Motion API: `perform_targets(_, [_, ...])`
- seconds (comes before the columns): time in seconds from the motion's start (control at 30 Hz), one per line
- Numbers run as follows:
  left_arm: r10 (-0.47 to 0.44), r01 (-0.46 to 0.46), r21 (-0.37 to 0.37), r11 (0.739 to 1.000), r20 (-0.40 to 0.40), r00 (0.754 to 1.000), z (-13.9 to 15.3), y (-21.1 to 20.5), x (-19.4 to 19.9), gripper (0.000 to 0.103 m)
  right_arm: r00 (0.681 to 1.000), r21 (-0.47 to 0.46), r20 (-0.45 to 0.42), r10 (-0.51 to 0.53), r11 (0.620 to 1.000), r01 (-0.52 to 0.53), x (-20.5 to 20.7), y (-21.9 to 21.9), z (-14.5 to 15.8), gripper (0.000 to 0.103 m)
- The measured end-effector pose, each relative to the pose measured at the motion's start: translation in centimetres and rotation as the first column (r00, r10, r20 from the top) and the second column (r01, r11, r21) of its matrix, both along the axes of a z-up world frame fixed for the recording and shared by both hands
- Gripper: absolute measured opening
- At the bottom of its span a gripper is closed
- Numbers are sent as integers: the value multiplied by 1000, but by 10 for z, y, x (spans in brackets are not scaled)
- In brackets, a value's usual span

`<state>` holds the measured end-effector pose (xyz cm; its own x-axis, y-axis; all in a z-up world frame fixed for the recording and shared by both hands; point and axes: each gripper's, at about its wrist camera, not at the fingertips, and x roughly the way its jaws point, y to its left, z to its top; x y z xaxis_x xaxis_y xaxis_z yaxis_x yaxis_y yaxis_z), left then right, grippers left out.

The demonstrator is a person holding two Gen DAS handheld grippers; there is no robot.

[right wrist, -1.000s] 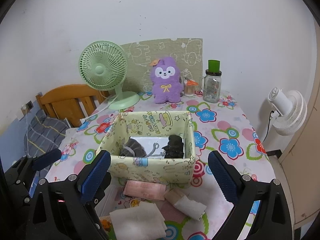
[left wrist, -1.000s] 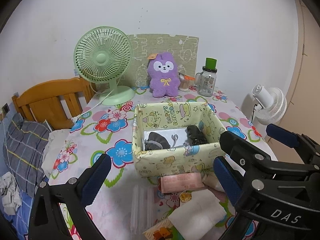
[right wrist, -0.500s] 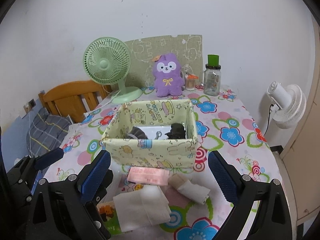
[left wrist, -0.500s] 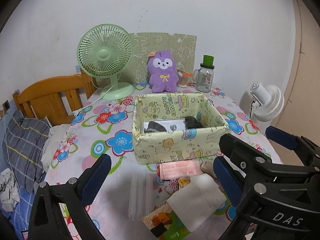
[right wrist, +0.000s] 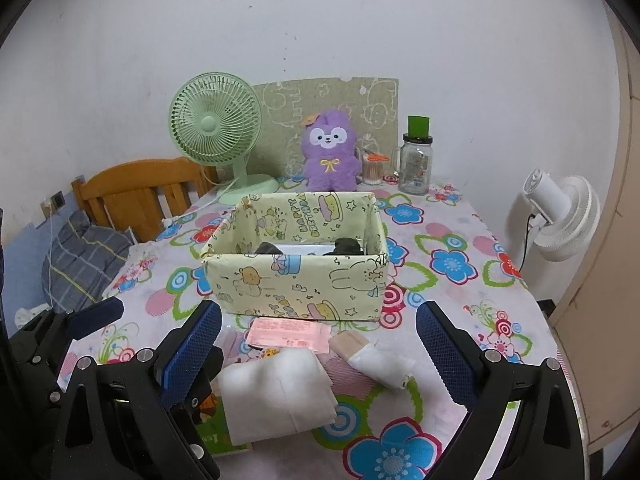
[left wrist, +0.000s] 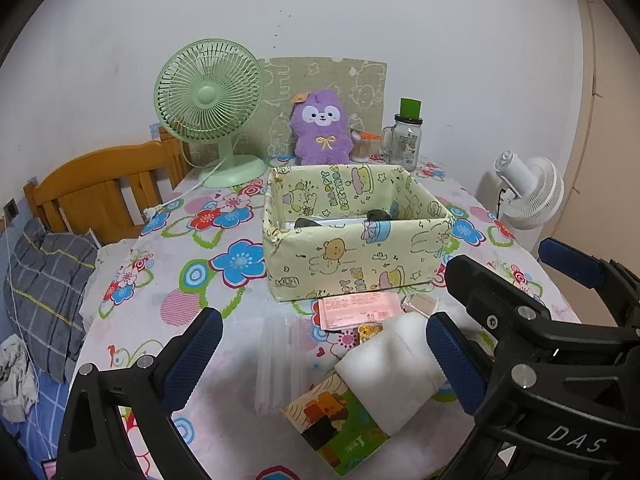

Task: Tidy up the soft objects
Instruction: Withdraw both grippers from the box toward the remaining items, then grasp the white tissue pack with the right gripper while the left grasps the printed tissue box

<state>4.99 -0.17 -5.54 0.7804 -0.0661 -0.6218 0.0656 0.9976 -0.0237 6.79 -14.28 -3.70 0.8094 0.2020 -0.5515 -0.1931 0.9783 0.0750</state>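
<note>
A yellow cartoon-print box point(left wrist: 352, 268) point(right wrist: 296, 284) stands mid-table with dark soft items point(right wrist: 344, 246) inside. In front of it lie a folded white cloth point(left wrist: 390, 376) point(right wrist: 276, 392), a rolled white and beige sock point(right wrist: 376, 360) and a pink packet point(left wrist: 358, 312) point(right wrist: 288, 334). A purple plush point(left wrist: 322, 130) point(right wrist: 330, 156) sits at the back. My left gripper point(left wrist: 320, 364) is open and empty above the near table edge. My right gripper point(right wrist: 316, 356) is open and empty over the cloth and sock.
A green desk fan point(left wrist: 210, 104) and a glass jar with a green lid point(left wrist: 408, 136) stand at the back. A green booklet point(left wrist: 340, 428) lies under the cloth. A wooden headboard point(left wrist: 100, 192) and pillow are left, a white fan point(left wrist: 528, 196) right.
Both grippers have pulled back and lowered from the box. The cloth, sock and booklet now show more fully at the near edge. Both stay open.
</note>
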Motion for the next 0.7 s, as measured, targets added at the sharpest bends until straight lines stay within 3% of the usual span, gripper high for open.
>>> perform_targets(0.7, [-43,41,-30,999,-66,997,-45,5,-4,103,996,-38,-67,50,998,-52,-3,18,-45,99])
